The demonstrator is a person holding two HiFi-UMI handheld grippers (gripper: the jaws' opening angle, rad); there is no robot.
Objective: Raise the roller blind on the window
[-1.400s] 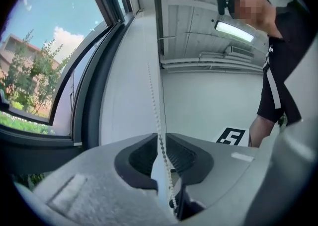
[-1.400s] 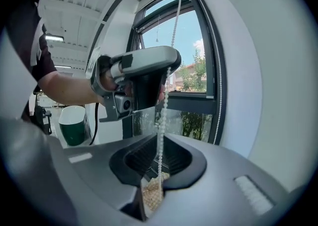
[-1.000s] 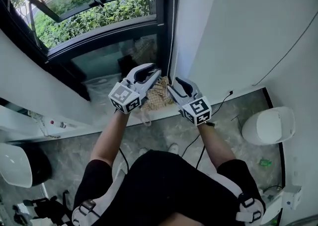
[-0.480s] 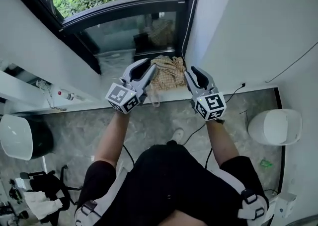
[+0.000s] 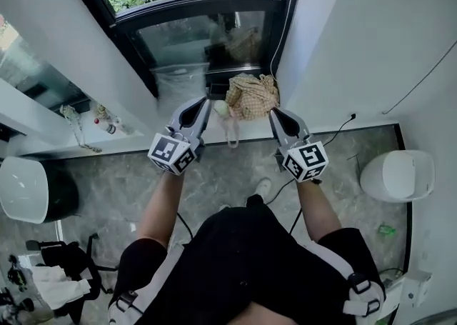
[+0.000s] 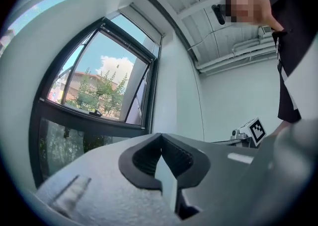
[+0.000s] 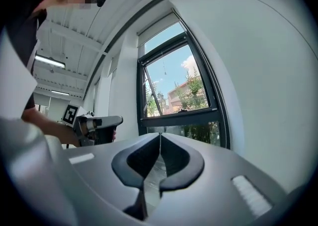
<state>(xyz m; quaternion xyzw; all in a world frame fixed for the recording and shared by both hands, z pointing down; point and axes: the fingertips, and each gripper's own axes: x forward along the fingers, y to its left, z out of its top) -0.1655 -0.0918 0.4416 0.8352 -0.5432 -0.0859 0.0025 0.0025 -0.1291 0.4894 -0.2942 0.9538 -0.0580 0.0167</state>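
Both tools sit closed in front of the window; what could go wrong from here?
The left tool and the right tool, its jaws just closed, hold nothing. Both must reopen to take the thin cord at the right edge of the window, and it may slip out. The checked bag sits below that cord, so a pull could snag it.

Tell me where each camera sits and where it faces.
Head view: on the person's head, looking steeply down at floor and window; shows forearms, left gripper, right gripper.
Left gripper view: on that gripper, facing the window over jaws just closed, empty; right gripper at right.
Right gripper view: on that gripper, facing the window over jaws just closed, empty; left gripper at left.
Shared: all show the window.
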